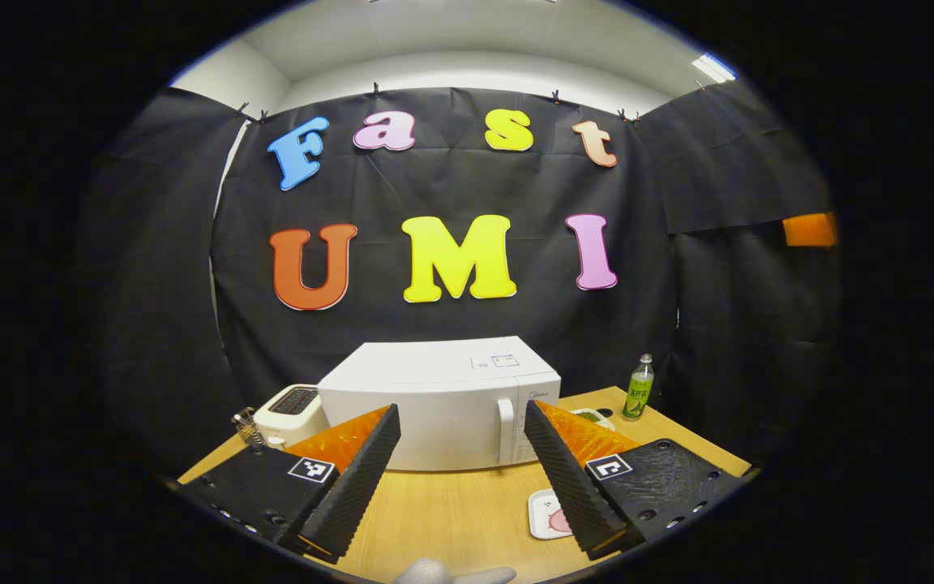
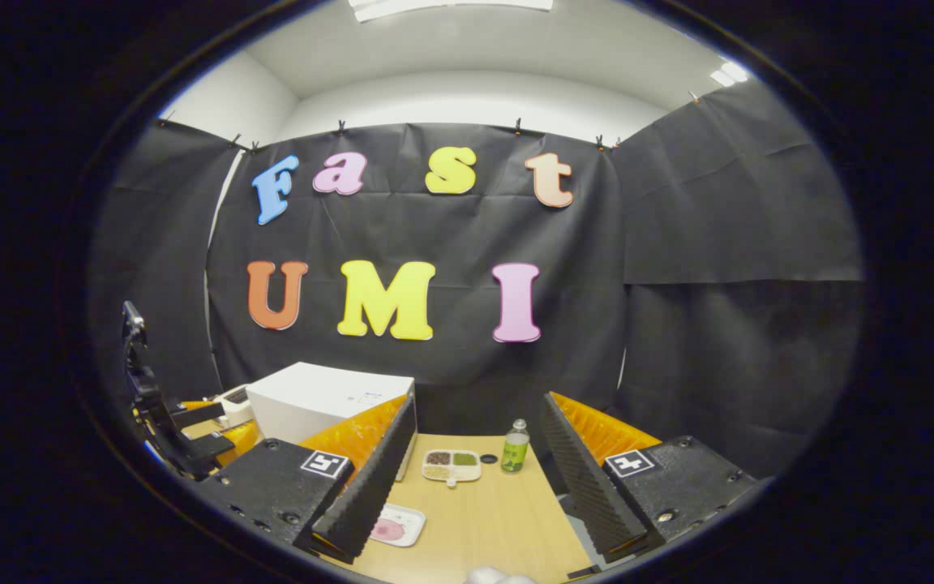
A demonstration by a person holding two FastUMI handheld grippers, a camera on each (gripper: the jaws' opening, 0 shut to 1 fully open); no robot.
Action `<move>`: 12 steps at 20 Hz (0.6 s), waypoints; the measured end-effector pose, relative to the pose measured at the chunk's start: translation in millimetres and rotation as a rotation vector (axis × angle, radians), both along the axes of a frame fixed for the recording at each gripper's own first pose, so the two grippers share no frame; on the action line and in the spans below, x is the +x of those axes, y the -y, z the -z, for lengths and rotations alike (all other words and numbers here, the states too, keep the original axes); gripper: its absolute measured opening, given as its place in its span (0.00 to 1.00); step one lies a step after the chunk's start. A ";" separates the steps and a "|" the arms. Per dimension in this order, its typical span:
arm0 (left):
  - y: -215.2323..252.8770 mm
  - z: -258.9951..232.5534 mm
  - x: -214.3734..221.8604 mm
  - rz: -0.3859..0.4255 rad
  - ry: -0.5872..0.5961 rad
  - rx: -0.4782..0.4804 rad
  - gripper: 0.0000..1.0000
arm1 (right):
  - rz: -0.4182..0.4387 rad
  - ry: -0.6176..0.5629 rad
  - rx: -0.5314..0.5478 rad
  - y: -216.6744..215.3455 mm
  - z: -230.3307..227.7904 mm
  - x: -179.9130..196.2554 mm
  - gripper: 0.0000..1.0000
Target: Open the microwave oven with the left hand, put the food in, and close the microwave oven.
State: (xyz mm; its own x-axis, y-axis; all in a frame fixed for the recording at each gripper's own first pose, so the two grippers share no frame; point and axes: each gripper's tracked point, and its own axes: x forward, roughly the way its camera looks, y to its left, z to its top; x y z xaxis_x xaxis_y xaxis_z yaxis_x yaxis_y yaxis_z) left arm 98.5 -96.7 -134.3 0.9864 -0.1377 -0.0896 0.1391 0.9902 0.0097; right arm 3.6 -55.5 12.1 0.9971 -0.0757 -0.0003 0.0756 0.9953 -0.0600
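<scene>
A white microwave oven stands shut at the back of the wooden table, its vertical handle on the right side of the door. My left gripper is open in front of it, some way short of the door. On the table to the right lies a small white plate with pink food, partly hidden by a finger. In the right gripper view the microwave is at the left and the plate with food lies low on the table. My right gripper is open above the table.
A white toaster sits left of the microwave. A green bottle stands at the right back of the table. A divided dish of seeds lies beside the bottle. The other gripper shows at the far left.
</scene>
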 end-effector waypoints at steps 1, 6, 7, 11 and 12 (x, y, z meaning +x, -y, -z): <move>10.5 15.0 9.9 0.009 -0.013 0.003 0.96 | 0.014 -0.011 -0.013 6.2 0.7 -1.9 1.00; 54.2 68.1 75.3 0.011 -0.068 -0.012 0.96 | 0.062 -0.049 -0.054 31.6 7.7 -6.6 0.92; 60.6 77.6 92.8 0.008 -0.064 -0.013 0.96 | 0.069 -0.059 -0.064 35.7 9.1 -8.5 1.00; 68.4 116.3 151.3 -0.027 -0.077 0.032 0.95 | 0.110 -0.075 -0.071 52.1 10.5 -8.7 1.00; 71.4 126.2 163.8 -0.023 -0.086 0.044 0.95 | 0.120 -0.080 -0.072 56.3 12.6 -8.2 0.96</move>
State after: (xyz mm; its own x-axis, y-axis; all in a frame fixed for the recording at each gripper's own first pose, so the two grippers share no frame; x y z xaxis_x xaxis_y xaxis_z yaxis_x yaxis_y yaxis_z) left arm 262.3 -168.1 -260.5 0.9777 -0.1089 -0.1795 0.1183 0.9921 0.0424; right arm -4.6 -111.8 -0.4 0.9779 -0.1972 -0.0692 0.1861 0.9723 -0.1413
